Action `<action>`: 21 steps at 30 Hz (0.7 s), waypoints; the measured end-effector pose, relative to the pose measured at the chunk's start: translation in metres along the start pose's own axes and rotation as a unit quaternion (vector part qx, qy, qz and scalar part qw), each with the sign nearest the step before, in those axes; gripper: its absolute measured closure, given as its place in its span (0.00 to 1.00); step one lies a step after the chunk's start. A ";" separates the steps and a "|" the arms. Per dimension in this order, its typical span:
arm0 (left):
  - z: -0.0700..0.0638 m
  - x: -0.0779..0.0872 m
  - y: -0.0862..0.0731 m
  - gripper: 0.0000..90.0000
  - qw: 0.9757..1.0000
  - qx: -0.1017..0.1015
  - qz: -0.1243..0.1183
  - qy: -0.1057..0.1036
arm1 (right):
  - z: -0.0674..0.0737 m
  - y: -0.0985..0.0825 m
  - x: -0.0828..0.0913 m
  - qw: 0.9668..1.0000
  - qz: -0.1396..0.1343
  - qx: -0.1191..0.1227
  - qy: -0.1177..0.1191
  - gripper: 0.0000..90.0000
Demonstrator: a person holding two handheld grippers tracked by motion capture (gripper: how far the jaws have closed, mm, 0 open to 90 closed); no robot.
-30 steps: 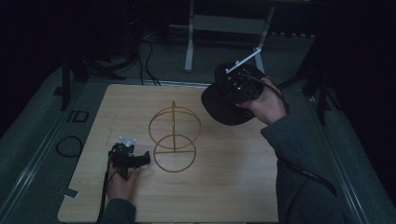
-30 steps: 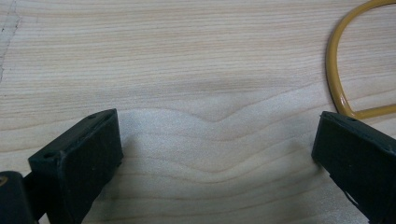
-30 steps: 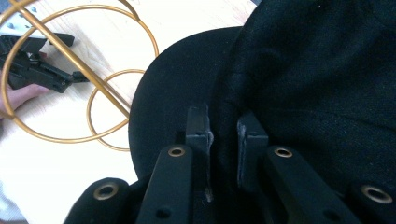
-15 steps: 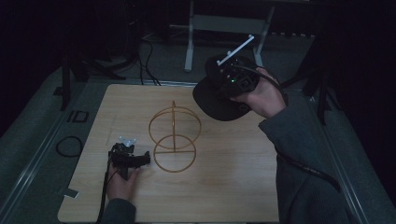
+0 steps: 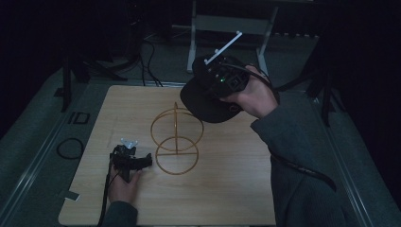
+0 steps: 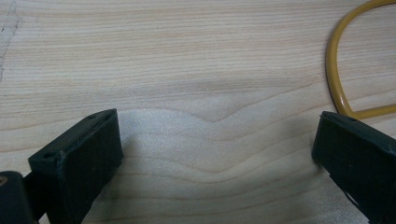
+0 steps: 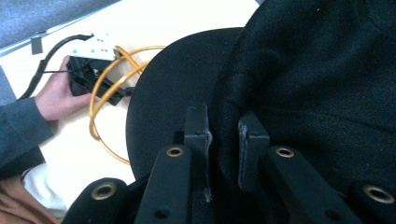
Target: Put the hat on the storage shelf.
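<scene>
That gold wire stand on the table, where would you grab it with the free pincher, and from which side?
I'd pinch the upright ring of the gold wire stand near its top, coming down from above. It stands clear of the table, while the base ring lies flat on the wood, leaving little room under it. The left gripper rests open just left of the base; the right gripper is shut on the black cap.
</scene>
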State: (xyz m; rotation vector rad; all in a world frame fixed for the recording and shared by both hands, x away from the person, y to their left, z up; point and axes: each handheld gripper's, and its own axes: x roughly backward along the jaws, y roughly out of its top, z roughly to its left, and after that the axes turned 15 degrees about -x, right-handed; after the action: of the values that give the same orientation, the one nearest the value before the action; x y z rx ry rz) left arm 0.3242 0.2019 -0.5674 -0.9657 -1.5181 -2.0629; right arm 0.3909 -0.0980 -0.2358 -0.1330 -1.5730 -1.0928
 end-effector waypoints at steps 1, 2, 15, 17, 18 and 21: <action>0.000 0.000 0.000 0.01 1.000 0.000 0.000 0.000 | 0.002 0.001 -0.001 1.000 0.001 0.000 0.002 0.87; 0.000 0.000 0.000 0.01 1.000 0.000 0.000 0.000 | 0.004 0.001 -0.002 1.000 0.003 0.000 0.003 0.87; 0.000 0.000 0.000 0.01 1.000 0.000 0.000 0.000 | 0.031 0.007 -0.008 0.999 0.007 0.029 0.024 0.86; 0.000 0.000 0.000 0.01 1.000 0.000 0.000 0.000 | 0.036 0.007 -0.009 0.999 0.008 0.034 0.028 0.86; 0.000 0.000 0.000 0.01 1.000 0.000 0.000 0.000 | 0.039 0.008 -0.010 0.999 0.009 0.037 0.030 0.86; 0.000 0.000 0.000 0.01 1.000 0.000 0.000 0.000 | 0.046 0.009 -0.013 0.998 0.011 0.048 0.036 0.86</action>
State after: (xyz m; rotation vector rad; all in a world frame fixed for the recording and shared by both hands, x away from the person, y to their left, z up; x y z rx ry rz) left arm 0.3242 0.2019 -0.5675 -0.9644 -1.5178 -2.0637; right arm 0.3676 -0.0558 -0.2373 -0.0469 -1.5530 -0.9923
